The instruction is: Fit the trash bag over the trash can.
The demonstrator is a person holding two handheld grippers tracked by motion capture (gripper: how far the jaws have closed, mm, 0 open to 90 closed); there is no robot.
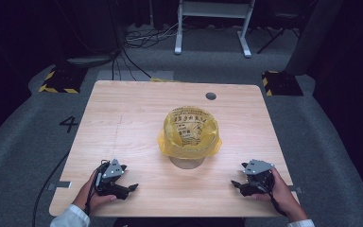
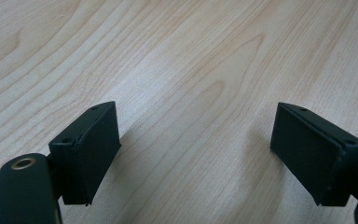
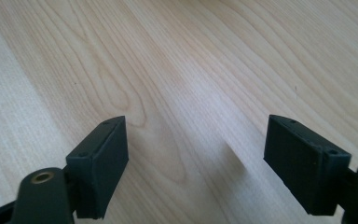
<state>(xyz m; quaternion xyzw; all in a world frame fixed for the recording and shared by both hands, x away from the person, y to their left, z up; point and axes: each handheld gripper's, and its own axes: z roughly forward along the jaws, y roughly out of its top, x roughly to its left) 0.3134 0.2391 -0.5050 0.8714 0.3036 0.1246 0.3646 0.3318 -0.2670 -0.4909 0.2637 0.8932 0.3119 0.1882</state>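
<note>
Left gripper (image 1: 133, 187) resting low on the near left of the table (image 1: 123, 123), held in a hand (image 1: 89, 196) with a white sleeve below it; jaws wide apart, nothing between them. In the left gripper view (image 2: 196, 140) two blocky matte-black pads (image 2: 98, 149), flat-faced and square-edged with small screw holes on top, bare wood grain running diagonally between.

Right gripper (image 1: 234, 184) at the near right, also in a hand (image 1: 283, 194); jaws spread just as wide and empty. Same black slab pads in the right gripper view (image 3: 196, 158), over pale wood with long wavy grain.

Ahead of both grippers and between them, well apart from each: a yellow plastic bag (image 1: 189, 132), thin, glossy and crinkled, with dark printed characters, draped as a rounded dome over a clear round container (image 1: 186, 162) (just its lower edge peeking out on the side nearer the grippers).

Table top of light laminate wood, rounded corners, smooth and faintly shiny, with a small dark round hole (image 1: 211, 96) beyond the bag. Grey carpet floor around; black-and-yellow striped blocks (image 1: 59, 81) past the far corners; white frame legs (image 1: 212, 23) and loose cables (image 1: 144, 38) at the back; dim, dark room.
</note>
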